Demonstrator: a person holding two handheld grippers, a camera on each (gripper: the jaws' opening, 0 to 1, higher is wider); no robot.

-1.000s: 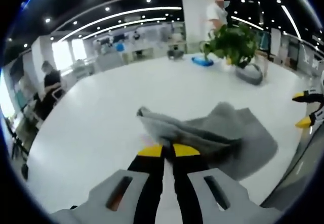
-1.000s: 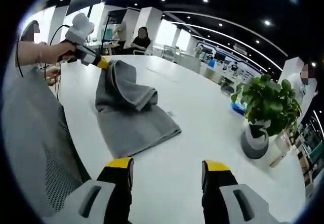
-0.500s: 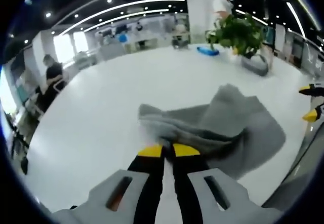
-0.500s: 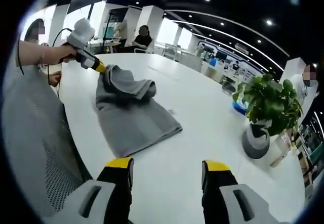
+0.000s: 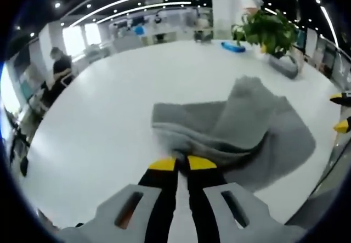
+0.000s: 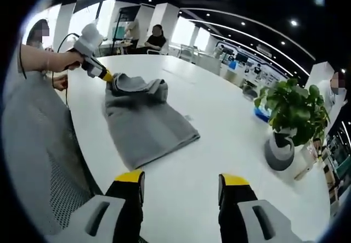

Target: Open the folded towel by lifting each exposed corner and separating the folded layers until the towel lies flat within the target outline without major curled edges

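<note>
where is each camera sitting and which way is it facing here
Left gripper view: rides the left gripper, looking along its shut jaws at the grey towel they pinch, the white table and a potted plant beyond; the right gripper's tips show at the right edge.
Right gripper view: rides the right gripper, jaws open over the table edge, facing the towel from its other end; the person's hand holds the left gripper at the towel's far corner.
Shared: towel, table, potted plant, both grippers.
</note>
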